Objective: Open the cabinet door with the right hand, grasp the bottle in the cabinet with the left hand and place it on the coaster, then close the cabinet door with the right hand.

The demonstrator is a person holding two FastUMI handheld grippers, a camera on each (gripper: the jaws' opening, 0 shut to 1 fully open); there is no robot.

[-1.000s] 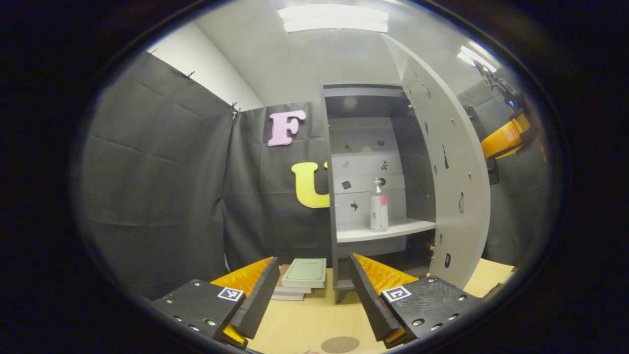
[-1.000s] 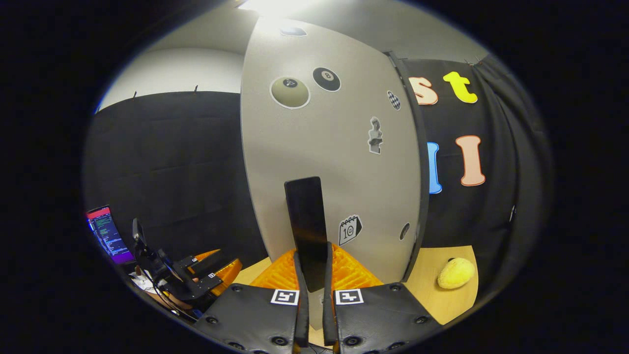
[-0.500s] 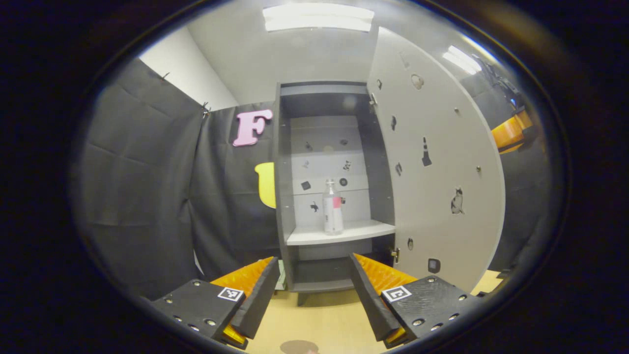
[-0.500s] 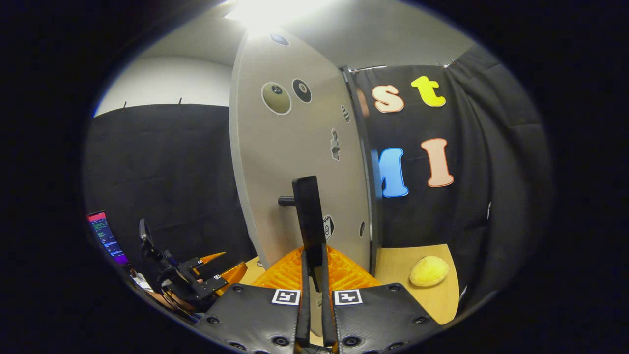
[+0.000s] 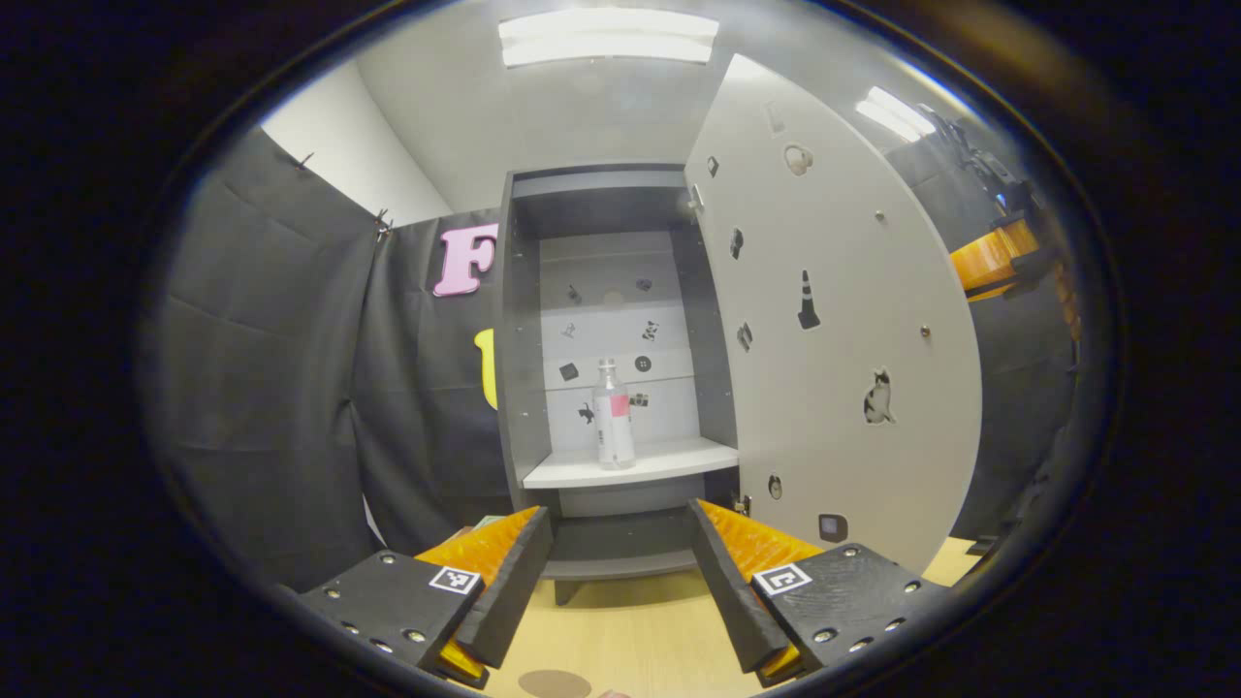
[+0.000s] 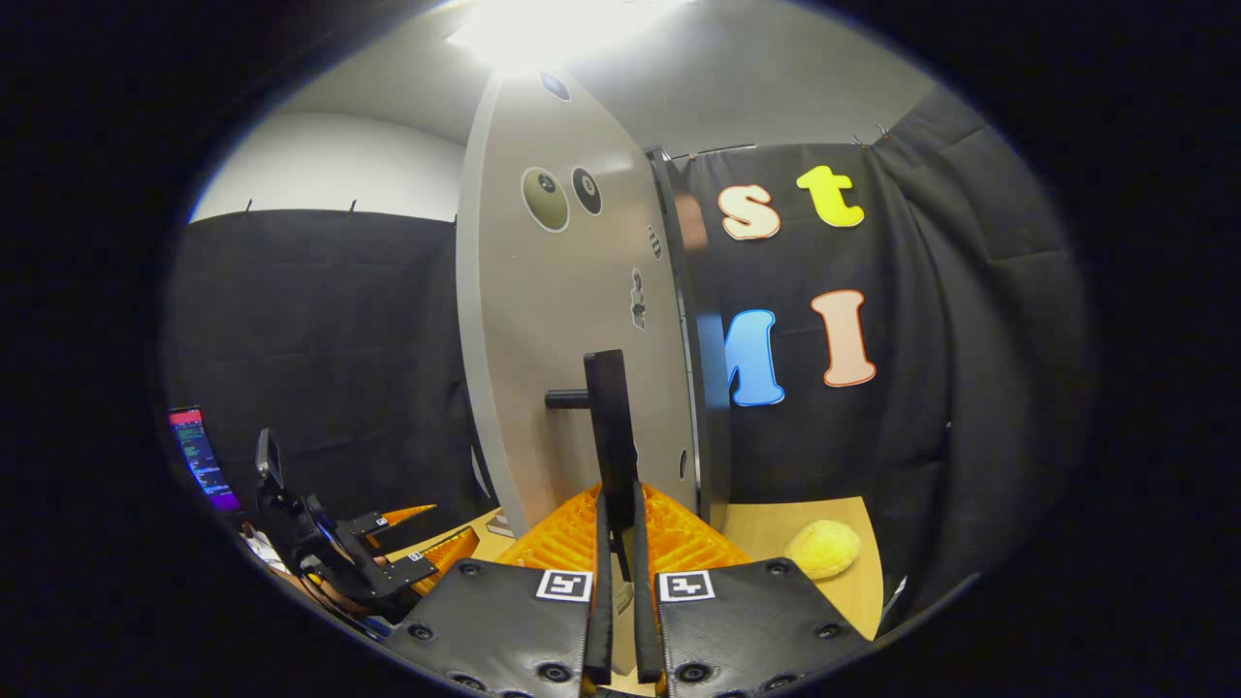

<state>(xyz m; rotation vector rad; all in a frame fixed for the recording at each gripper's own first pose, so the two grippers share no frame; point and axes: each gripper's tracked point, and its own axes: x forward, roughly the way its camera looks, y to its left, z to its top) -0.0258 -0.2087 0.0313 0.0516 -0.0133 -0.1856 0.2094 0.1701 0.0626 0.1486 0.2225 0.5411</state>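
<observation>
Left gripper view has your left gripper [image 5: 616, 572] low over the wooden table [image 5: 630, 635], its 2 fingers spread wide with nothing between them. Straight ahead stands the grey cabinet [image 5: 519, 330] with its door [image 5: 834, 291] swung out to the right, showing stickers on its inner face. The bottle [image 5: 613, 415] stands upright on the white shelf [image 5: 630, 463] inside, near the shelf's middle, well apart from your fingers. A brown round coaster [image 5: 554, 684] lies on the table at the bottom edge, between the 2 fingers and nearer to you than the cabinet. Your right gripper [image 5: 999, 257] shows as an orange shape past the door's outer edge.

Right gripper view has your right gripper [image 6: 618, 543] pressed together on the black door handle [image 6: 611, 436], both fingers pinching its lower end. The door [image 6: 572, 330] stands edge-on ahead. A yellow lumpy object [image 6: 822, 548] rests on the table [image 6: 776, 528] to the right. At lower left you can see the left gripper [image 6: 412, 543] and a lit screen [image 6: 202, 458] behind it.
</observation>
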